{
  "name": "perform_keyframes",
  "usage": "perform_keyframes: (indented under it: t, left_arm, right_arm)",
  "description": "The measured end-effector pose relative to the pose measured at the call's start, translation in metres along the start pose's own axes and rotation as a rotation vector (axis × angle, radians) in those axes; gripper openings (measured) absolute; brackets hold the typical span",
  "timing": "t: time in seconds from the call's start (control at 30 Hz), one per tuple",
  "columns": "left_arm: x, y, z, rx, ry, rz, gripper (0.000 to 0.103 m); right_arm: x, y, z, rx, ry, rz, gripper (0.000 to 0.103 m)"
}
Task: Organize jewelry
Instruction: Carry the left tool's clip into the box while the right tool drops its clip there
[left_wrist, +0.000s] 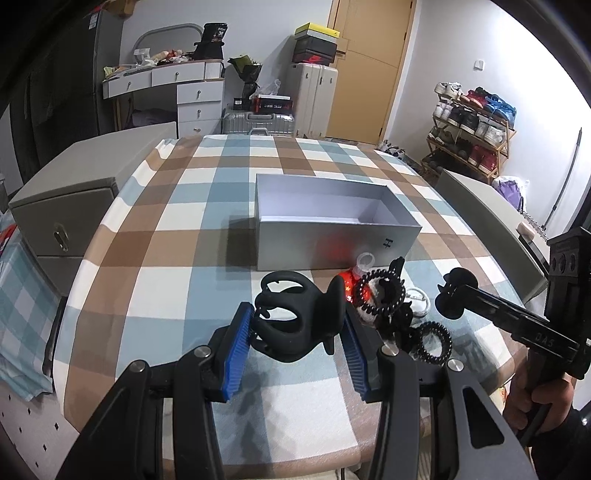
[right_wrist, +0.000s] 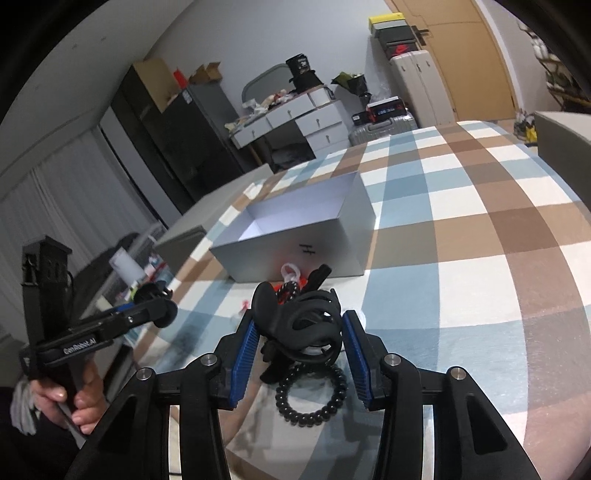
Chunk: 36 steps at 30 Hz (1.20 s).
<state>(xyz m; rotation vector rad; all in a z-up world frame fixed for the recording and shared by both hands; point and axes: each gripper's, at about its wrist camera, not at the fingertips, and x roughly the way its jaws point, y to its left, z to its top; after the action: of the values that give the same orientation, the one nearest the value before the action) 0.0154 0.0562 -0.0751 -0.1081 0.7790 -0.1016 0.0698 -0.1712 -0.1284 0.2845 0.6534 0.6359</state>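
Note:
My left gripper is shut on a black claw hair clip, held just above the checked tablecloth. A second black claw clip sits pinched between the blue pads of my right gripper. From the left wrist view the right gripper comes in from the right edge with its clip at the tip. An open silver box stands behind both, empty as far as I see. Black spiral hair ties and a red item lie in a small pile before the box.
A grey drawer cabinet stands off the table's left side and a grey flat panel lies at the right. One spiral tie lies under the right gripper. A hand grips the left tool.

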Motion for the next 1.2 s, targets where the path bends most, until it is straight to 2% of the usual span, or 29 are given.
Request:
perform_keyframes:
  t: [0.17, 0.47, 0.63, 0.97, 1.2]
  left_arm:
    - [0.001, -0.005, 0.008, 0.019, -0.009, 0.001, 0.041]
    - [0.011, -0.011, 0.033, 0.039, -0.033, -0.025, 0.041]
    - [0.021, -0.011, 0.052, 0.046, -0.051, -0.043, 0.041]
    - [0.048, -0.008, 0.082, 0.047, -0.038, -0.081, 0.041]
    - [0.07, -0.009, 0.093, 0.067, -0.008, -0.114, 0.041]
  right_arm:
    - [-0.006, -0.01, 0.009, 0.043, -0.028, 0.045, 0.045]
    - [-0.007, -0.001, 0.042, 0.007, -0.072, 0.103, 0.045]
    - [-0.002, 0.008, 0.069, -0.043, -0.096, 0.095, 0.045]
    - [0.035, 0.013, 0.116, -0.094, -0.069, 0.1, 0.045]
    - [0.074, 0.011, 0.127, -0.134, 0.01, 0.076, 0.045]
